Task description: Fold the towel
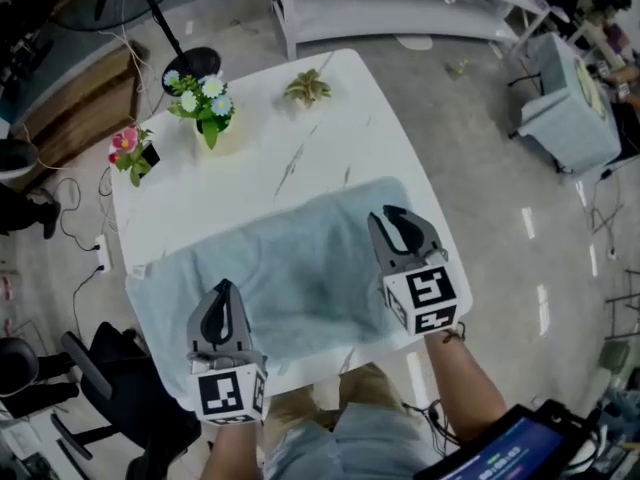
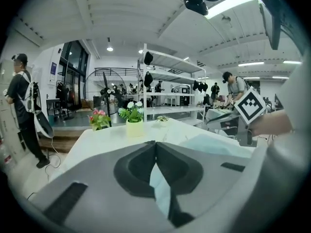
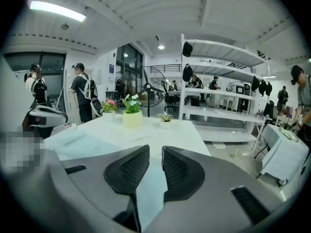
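Marble table (image 1: 330, 128) – white flowers (image 1: 203, 98), pink flowers (image 1: 128, 148), succulent (image 1: 308, 88).

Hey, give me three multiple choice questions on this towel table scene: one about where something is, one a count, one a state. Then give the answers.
1. Where does the towel lie on the table?
A. on its near half
B. at the far end among the pots
C. hanging off the far edge

2. How many potted plants stand on the table?
A. one
B. three
C. five

3. How do the fingers of the left gripper stand?
A. wide apart
B. shut together
C. clamped on a pot

Answers:
1 A: it spreads along the near edge, with the pots beyond it.
2 B: white flowers, pink flowers and a small green plant.
3 B: their tips touch in the left gripper view.
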